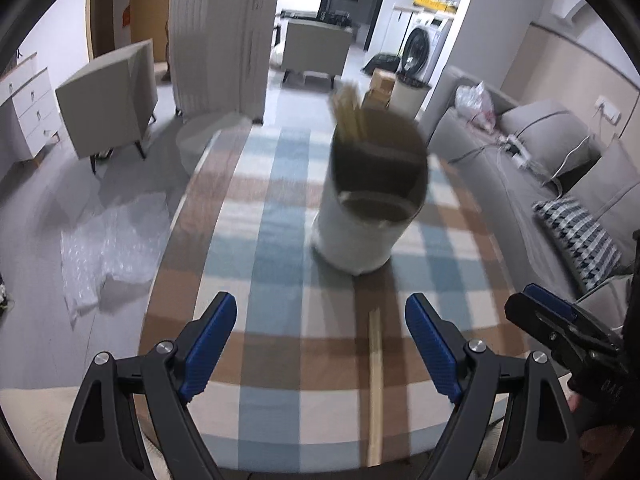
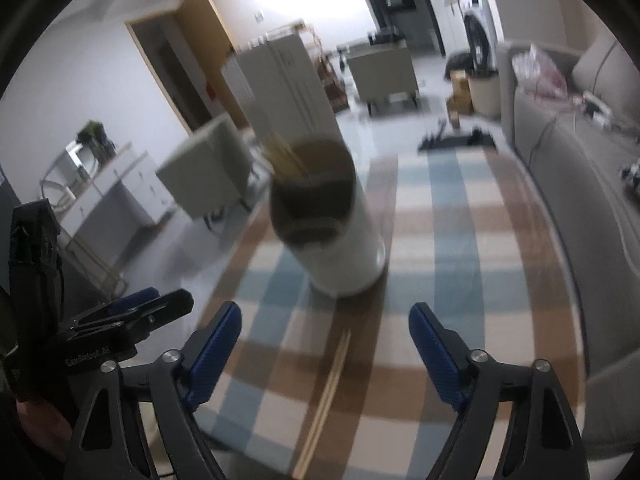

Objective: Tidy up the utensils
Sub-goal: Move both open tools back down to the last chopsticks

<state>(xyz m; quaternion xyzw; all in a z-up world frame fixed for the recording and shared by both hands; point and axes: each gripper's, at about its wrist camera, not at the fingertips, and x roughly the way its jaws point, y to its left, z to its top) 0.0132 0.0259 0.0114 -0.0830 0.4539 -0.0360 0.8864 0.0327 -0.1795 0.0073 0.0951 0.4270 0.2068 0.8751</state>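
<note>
Currently we hover both grippers over the checked tablecloth (image 1: 280, 216), side by side, neither one touching anything. Our left gripper (image 1: 321, 334) has its blue fingers (image 1: 212, 344) spread wide and released, nothing between them. The loose chopsticks (image 1: 375, 388) lie flat on the cloth inside that gap but well off centre, close to the right-hand finger and running roughly parallel to it, tip pointing toward the holder. The white utensil holder (image 1: 360, 216) stands upright on the cloth ahead of the fingers, slightly right of centre, apart from both; more chopsticks (image 1: 350, 114) stick up out of its far-left compartment, and its near compartment looks dark, contents unclear because of blur. Our right gripper (image 2: 325, 338) is also released, blue fingers (image 2: 434, 354) wide apart and holding nothing. In the right wrist view the loose chopsticks (image 2: 326, 404) lie between the fingers near the middle, slanting from lower left to upper right, on the cloth below the fingers with no contact. The utensil holder (image 2: 332, 220) sits ahead, near the centre line, just past the chopstick tips.
</note>
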